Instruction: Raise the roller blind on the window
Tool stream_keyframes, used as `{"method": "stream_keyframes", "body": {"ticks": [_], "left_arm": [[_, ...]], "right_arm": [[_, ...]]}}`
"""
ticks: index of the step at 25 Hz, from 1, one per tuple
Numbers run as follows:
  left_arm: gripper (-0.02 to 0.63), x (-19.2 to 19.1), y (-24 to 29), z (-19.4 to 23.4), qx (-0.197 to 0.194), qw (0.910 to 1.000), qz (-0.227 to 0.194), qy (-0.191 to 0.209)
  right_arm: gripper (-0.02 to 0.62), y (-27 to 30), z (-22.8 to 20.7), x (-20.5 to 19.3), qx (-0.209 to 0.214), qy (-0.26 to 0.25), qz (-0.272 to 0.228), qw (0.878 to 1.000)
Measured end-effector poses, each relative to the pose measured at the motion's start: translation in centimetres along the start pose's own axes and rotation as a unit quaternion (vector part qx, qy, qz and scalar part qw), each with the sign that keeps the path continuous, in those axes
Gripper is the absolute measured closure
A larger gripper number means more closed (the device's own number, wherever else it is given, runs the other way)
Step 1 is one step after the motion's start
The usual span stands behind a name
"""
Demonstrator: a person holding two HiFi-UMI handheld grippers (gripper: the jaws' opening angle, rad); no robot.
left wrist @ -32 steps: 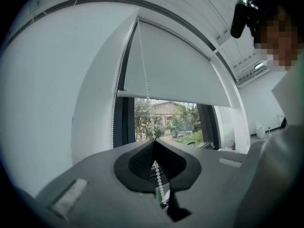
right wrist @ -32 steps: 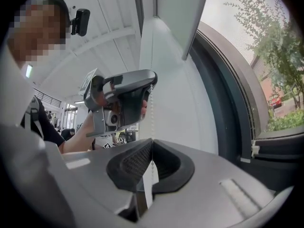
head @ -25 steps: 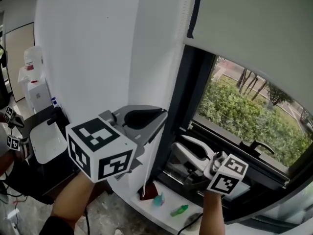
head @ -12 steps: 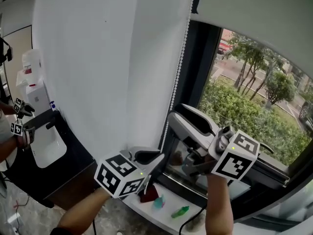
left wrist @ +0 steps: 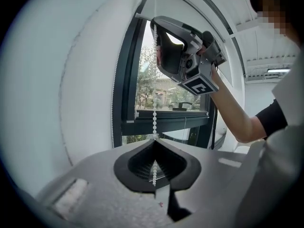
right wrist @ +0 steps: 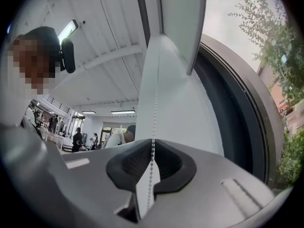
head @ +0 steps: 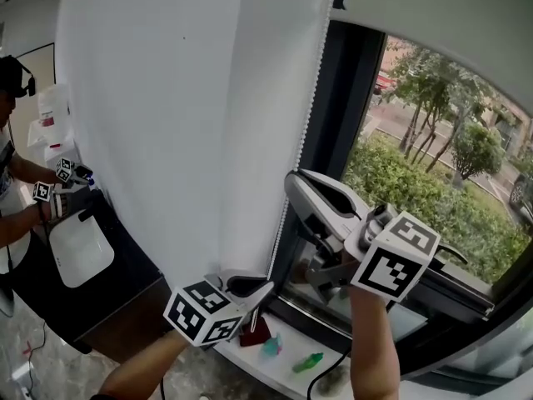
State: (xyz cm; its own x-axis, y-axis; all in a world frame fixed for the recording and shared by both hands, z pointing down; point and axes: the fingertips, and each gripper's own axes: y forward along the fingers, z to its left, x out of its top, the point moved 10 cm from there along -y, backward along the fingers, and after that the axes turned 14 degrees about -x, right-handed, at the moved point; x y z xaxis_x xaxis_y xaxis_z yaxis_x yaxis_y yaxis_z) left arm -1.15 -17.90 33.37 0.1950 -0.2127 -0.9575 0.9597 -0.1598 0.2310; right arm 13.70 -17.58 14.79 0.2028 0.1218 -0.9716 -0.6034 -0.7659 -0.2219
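Jaws of my left gripper (head: 252,290) are pinched together on the white bead chain (head: 311,107), low down near the sill. In the left gripper view the beads run straight into the closed tip and out behind it. Higher on the same chain, my right gripper (head: 293,192) has just been closing, and its own view shows the jaws together with the beads caught between them. The chain runs straight up along the corner of the white wall (head: 166,107). Below, the white window sill (head: 279,372) carries a small green bottle (head: 306,358) and a dark red object (head: 254,332). Beyond the dark window frame (head: 354,98), the roller blind (head: 441,7) covers only the top of the glass, with trees (head: 429,69) and a hedge (head: 400,182) showing under its lower edge.
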Motion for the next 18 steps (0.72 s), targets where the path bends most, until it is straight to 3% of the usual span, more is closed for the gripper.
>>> {"method": "stream_keyframes", "body": {"ticks": [9,11,18], "left_arm": [[0.594,0.15,0.39,-0.25,-0.004,0.9999,0.01,0.013],[0.594,0.08,0.41,-0.23,-0.004,0.9999,0.009,0.013],[0.594,0.03,0.62,-0.38,-0.008,0.9999,0.006,0.011]], "right_arm": [[0.548,0.68,0.16,0.17,0.001,-0.013,0.013,1.0],[0.572,0.67,0.28,0.31,-0.003,-0.018,0.014,1.0],[0.559,0.15,0.28,0.38,0.002,-0.008,0.003,1.0]]}}
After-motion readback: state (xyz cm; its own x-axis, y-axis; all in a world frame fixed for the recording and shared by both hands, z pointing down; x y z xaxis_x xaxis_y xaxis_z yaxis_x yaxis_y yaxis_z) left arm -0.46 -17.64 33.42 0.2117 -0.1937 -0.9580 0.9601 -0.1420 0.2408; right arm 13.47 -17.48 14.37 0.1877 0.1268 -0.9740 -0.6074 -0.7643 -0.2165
